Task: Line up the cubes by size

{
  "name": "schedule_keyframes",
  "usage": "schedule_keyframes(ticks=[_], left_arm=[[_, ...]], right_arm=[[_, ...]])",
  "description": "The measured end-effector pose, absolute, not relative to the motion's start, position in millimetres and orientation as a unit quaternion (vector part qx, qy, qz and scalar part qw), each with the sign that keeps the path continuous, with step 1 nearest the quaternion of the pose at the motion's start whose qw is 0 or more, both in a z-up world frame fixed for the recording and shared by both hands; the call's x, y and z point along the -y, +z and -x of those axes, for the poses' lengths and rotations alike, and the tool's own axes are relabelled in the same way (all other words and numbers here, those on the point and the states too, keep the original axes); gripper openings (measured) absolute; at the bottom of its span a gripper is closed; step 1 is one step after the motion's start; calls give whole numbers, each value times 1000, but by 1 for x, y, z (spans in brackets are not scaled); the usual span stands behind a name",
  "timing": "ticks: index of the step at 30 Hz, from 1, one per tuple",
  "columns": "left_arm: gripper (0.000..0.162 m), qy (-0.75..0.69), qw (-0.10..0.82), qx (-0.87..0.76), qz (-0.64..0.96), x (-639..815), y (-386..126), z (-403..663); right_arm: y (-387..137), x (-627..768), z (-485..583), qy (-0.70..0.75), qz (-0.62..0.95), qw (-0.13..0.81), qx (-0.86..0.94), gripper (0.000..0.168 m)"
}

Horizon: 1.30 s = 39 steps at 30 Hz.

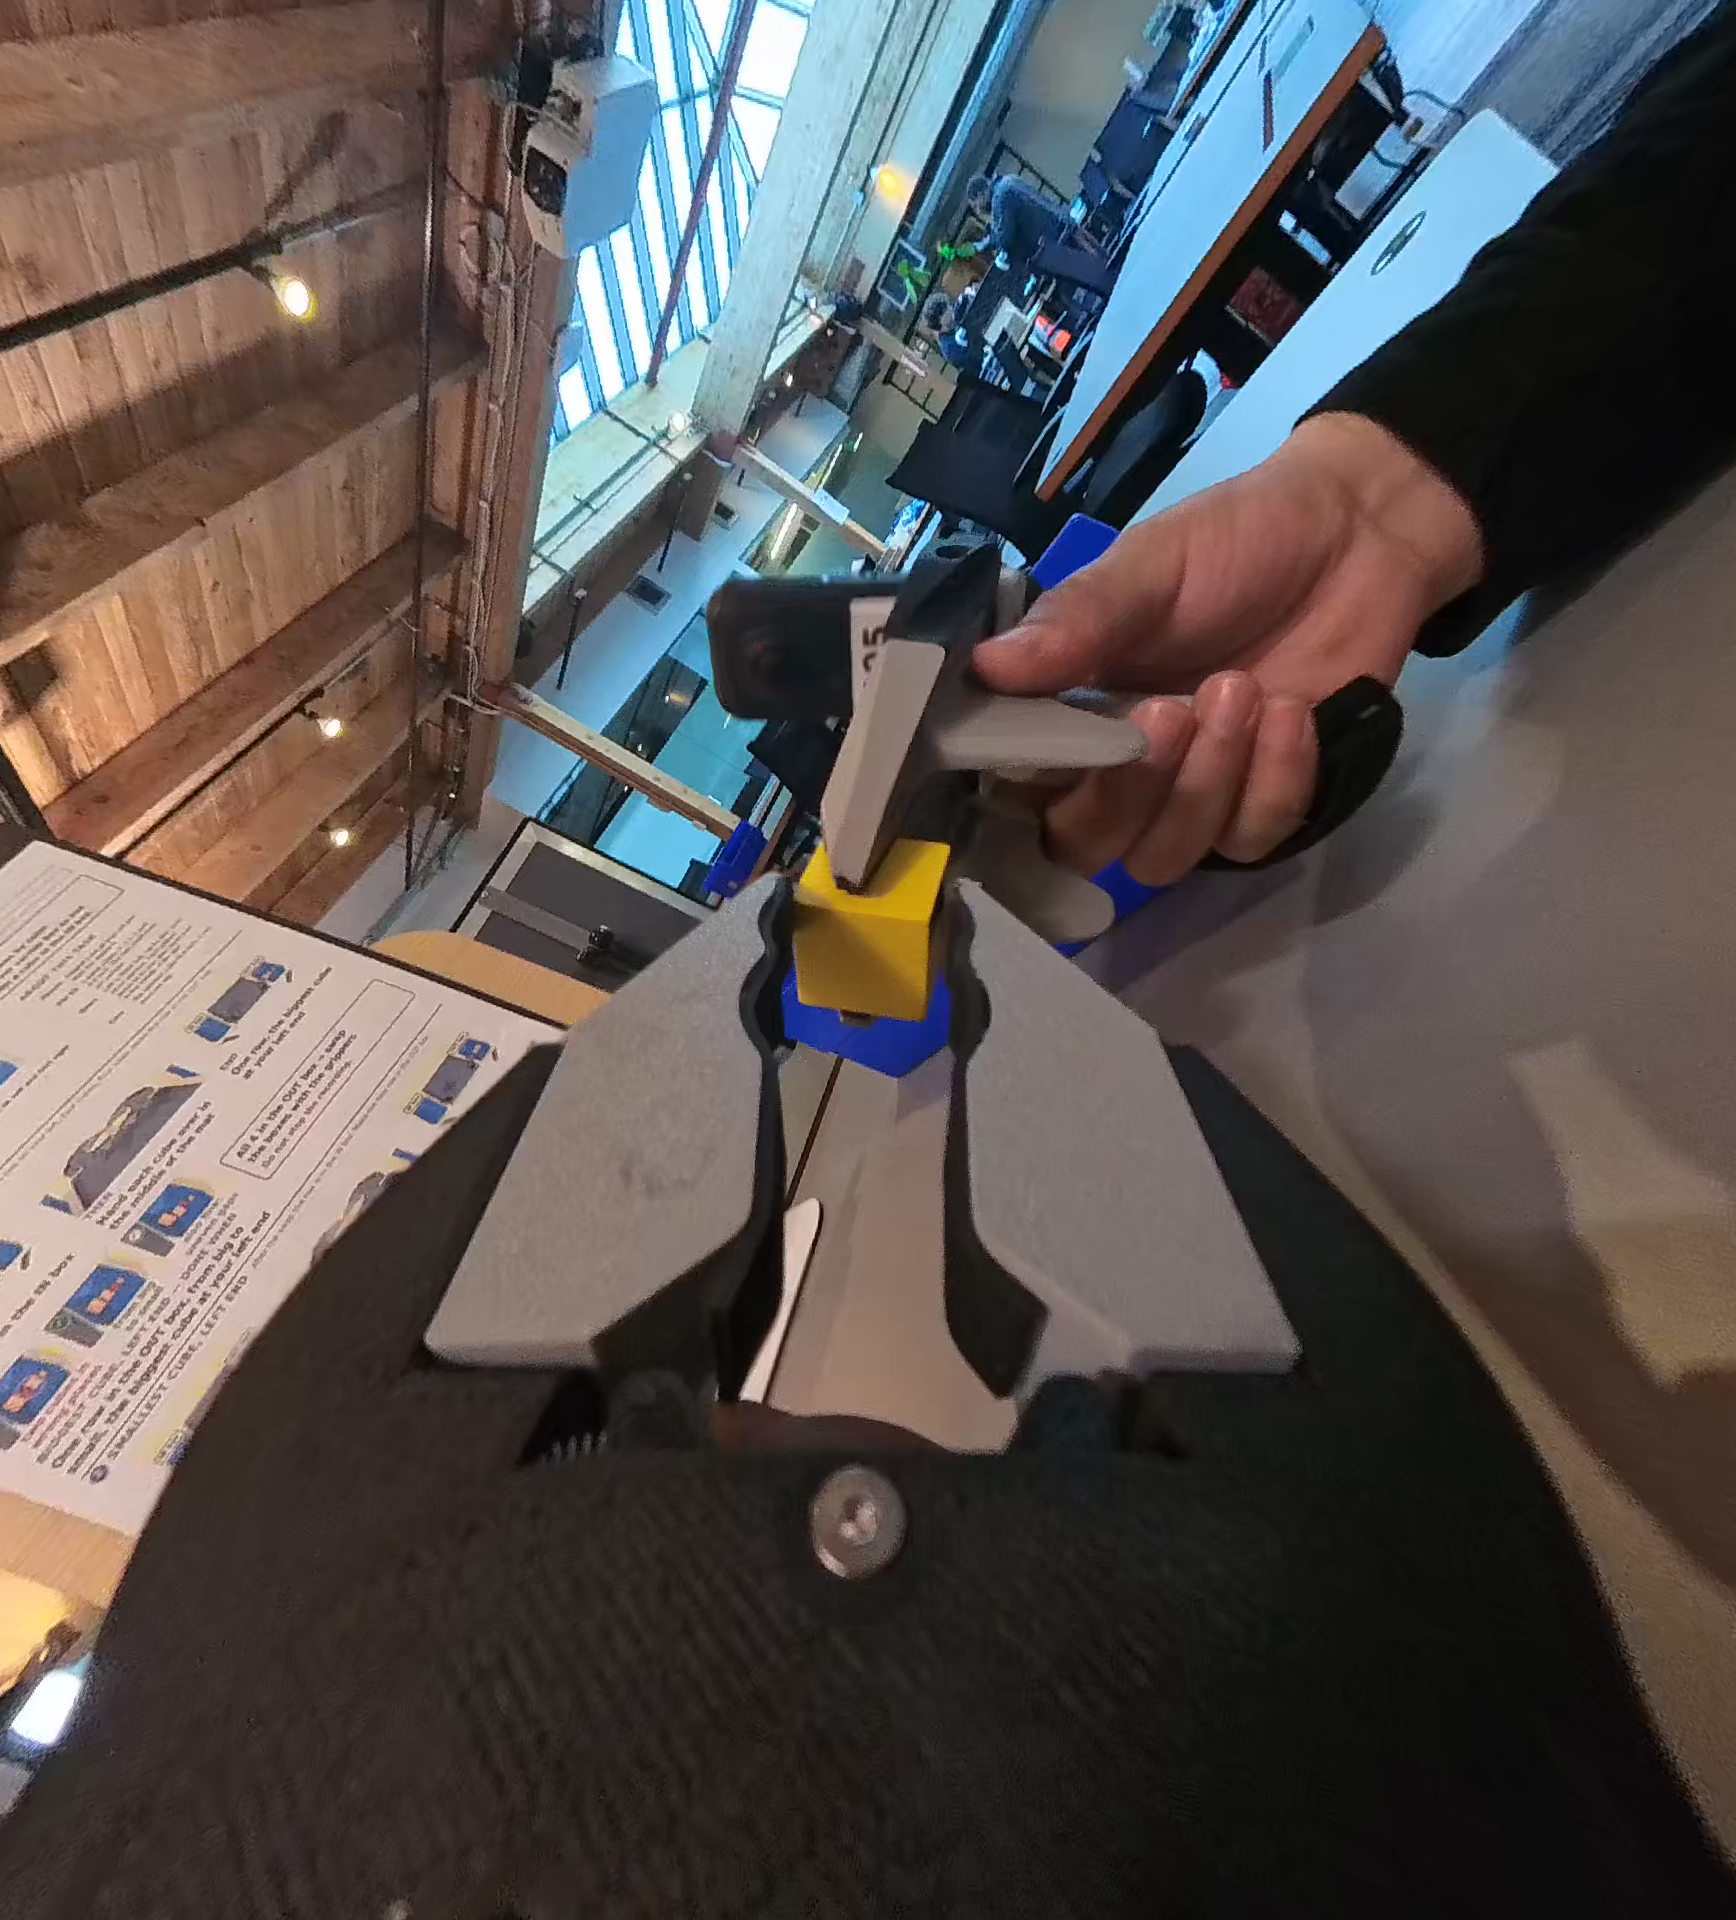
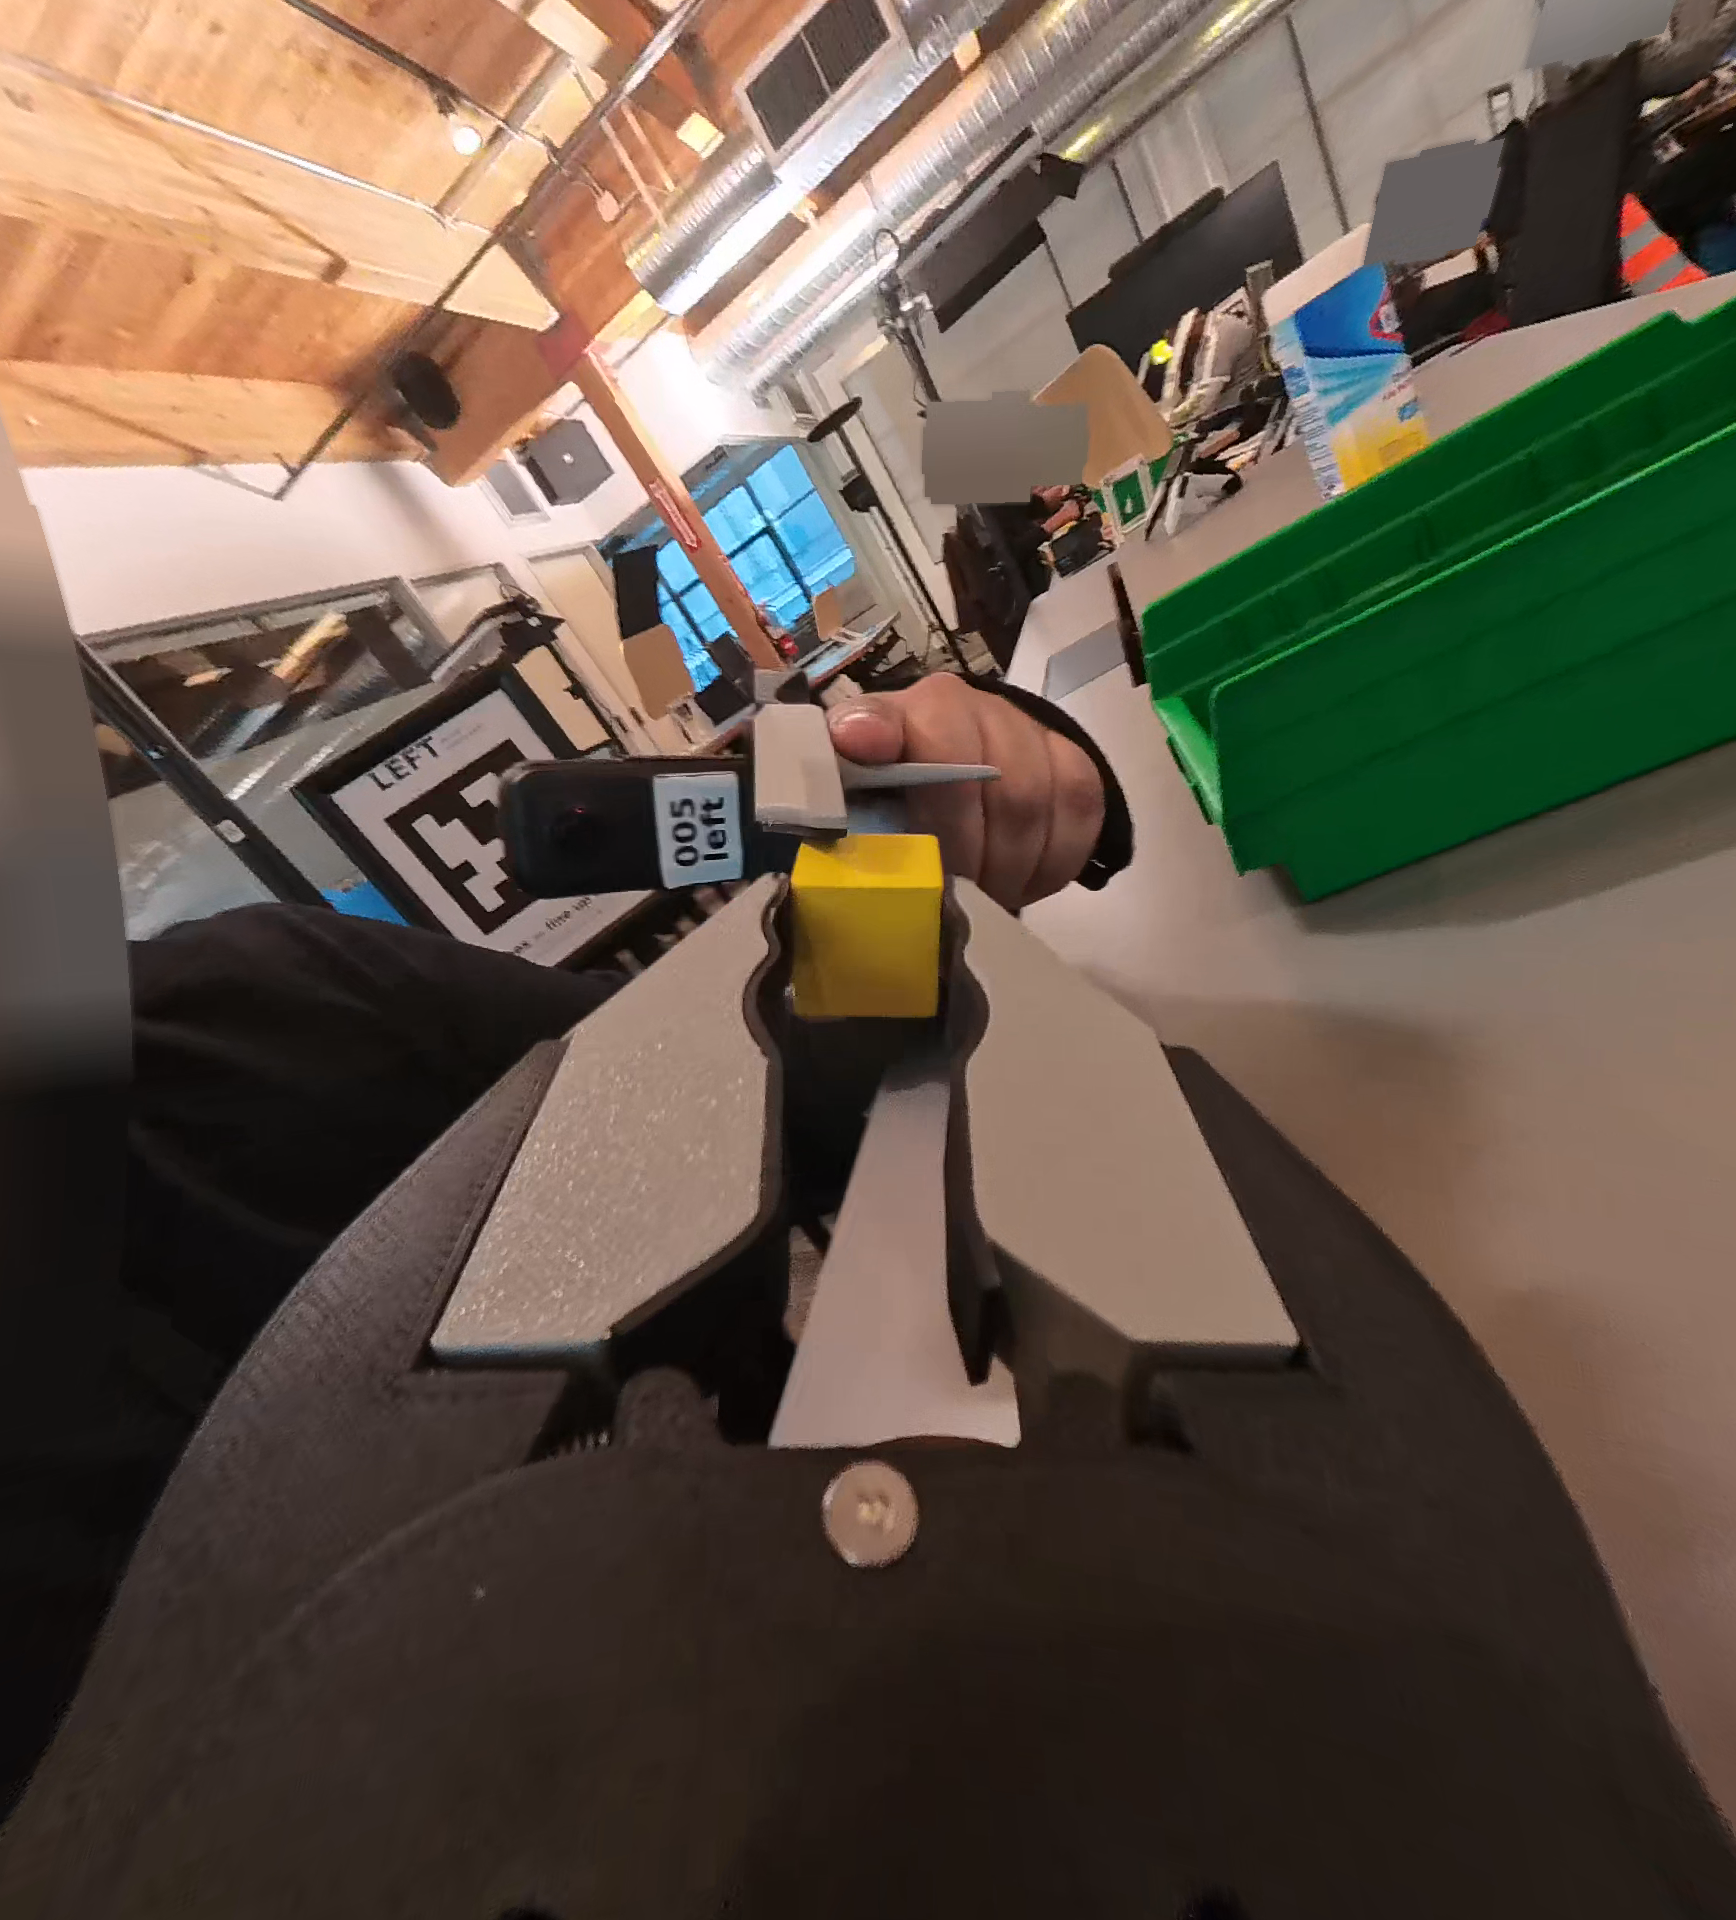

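Yellow plastic cube (image 2: 864,925): gripped in mid-air between the grey fingertips of both hand-held grippers at once, above the pale grey tabletop (image 2: 1466,1091). Left gripper (image 1: 864,935) is closed on the cube's sides; right gripper (image 2: 864,940) is likewise clamped on it, crosswise. Stacked green plastic bins (image 2: 1466,665) are noted on the table, well apart.

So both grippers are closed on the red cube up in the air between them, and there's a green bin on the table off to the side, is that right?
Not quite: the cube is yellow, not red, as the right wrist view shows. Otherwise yes: the left gripper and right gripper both appear shut on it in midair, and the green bin sits on the table.
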<state>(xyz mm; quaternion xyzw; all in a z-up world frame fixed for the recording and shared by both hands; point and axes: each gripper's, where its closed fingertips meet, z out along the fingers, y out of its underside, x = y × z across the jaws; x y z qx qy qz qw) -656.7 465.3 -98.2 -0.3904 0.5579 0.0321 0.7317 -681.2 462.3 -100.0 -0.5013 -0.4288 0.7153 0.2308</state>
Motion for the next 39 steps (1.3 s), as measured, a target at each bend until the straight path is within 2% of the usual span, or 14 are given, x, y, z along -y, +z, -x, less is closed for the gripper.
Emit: schedule_keyframes(ticks=[9, 13, 14, 16, 18, 21, 24, 26, 33, 39], left_arm=[[25, 49, 745, -530, 403, -477, -100, 662], [20, 18, 755, -515, 406, -474, -94, 665], [18, 19, 754, -513, 411, -475, -95, 665], [0, 51, 756, -488, 432, -489, -95, 672], [0, 72, 740, -480, 465, -503, -103, 677], [0, 81, 719, -446, 527, -524, -112, 688], [0, 84, 682, -405, 603, -547, -130, 702], [0, 83, 651, -395, 643, -556, -146, 707], [0, 85, 607, -407, 677, -562, -173, 703], [0, 87, 604, -403, 682, -564, -175, 706]], right_arm=[[-99, -475, 679, 685, 517, 285, 427, 24], [-92, -476, 673, 652, 507, 342, 449, 25], [-91, -476, 672, 633, 509, 362, 458, 25], [-83, -475, 665, 605, 503, 394, 475, 25], [-72, -475, 654, 580, 499, 413, 495, 24], [-56, -498, 627, 503, 514, 460, 521, 25], [-48, -549, 586, 358, 554, 517, 546, 24], [-53, -587, 556, 261, 587, 523, 560, 25], [-114, -678, 473, 19, 648, 383, 657, 25], [-177, -707, 435, -54, 647, 206, 733, 26]])
